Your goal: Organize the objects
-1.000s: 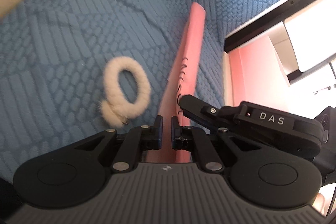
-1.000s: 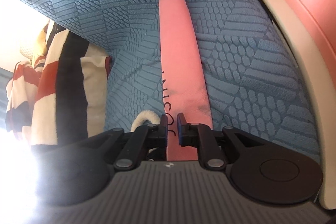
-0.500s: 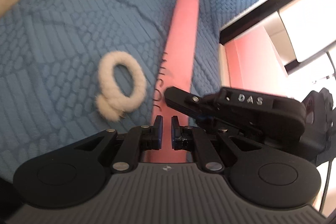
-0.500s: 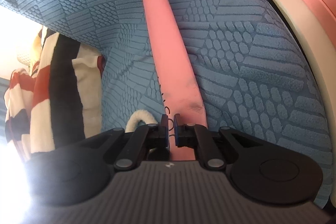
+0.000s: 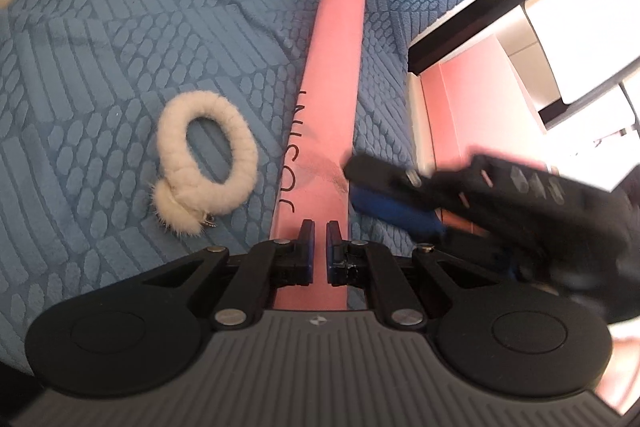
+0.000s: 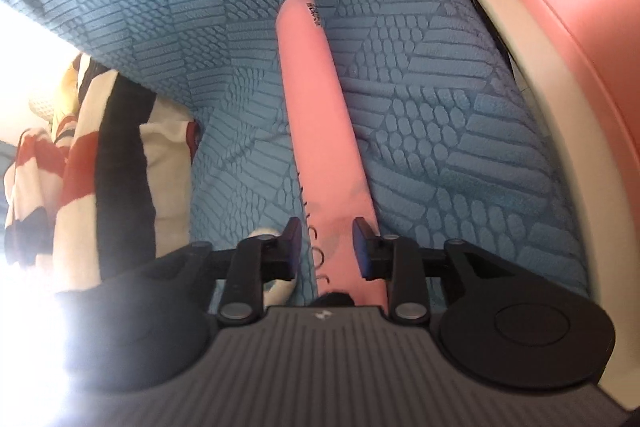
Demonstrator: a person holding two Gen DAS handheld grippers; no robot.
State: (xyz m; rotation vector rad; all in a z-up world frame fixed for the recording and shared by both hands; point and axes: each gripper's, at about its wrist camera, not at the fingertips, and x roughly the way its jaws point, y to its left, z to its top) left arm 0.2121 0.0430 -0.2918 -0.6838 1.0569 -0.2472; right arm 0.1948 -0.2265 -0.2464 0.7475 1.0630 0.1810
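the right gripper [image 6: 326,247] has just been opening; its jaws stand apart on either side of the near end of the long pink soft tube with dark letters [image 6: 316,99], and the pads do not seem to press on it. the left gripper [image 5: 318,247] has its jaws close together with only a thin gap, just above the same end of the tube, and holds nothing that can be seen.

the tube lies flat on the blue bumpy bed cover [image 6: 460,155]. its long side runs straight away from both grippers, with the round far end pointing ahead.

just left of the left gripper lies a fluffy white ring [image 5: 206,159], a little apart from the tube. a striped cloth in red, black and white [image 6: 92,155] sits further left of the right gripper.

to do this step well, i think the right gripper should lift off straight, so the tube does not roll or turn.
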